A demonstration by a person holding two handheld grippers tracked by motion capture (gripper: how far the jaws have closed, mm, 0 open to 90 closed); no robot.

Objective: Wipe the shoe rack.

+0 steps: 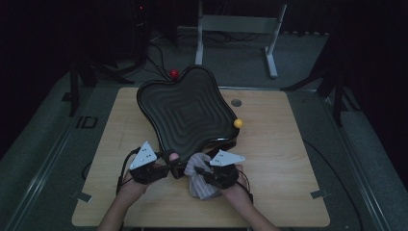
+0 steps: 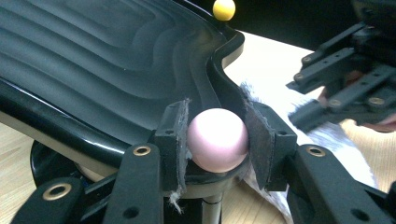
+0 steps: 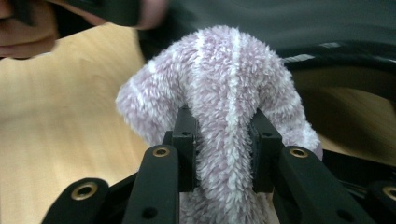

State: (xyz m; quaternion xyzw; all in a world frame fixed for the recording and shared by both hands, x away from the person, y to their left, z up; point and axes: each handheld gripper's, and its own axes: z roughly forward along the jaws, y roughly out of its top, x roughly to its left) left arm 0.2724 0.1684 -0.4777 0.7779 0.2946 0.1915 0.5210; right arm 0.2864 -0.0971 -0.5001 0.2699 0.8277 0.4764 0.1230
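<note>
Your forearms enter from six o'clock, hands side by side at the near rim of the wavy black plastic tray (image 1: pixel 190 113). Your left gripper (image 2: pixel 217 140) is clamped on a pale pink ball (image 2: pixel 217 139) at the tray's edge. Your right gripper (image 3: pixel 225 140), just beside it at three o'clock, pinches a fluffy lilac striped cloth (image 3: pixel 224 93).

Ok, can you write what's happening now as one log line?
left gripper: shut on pink ball | right gripper: shut on fluffy cloth | black tray: tilted up
</note>
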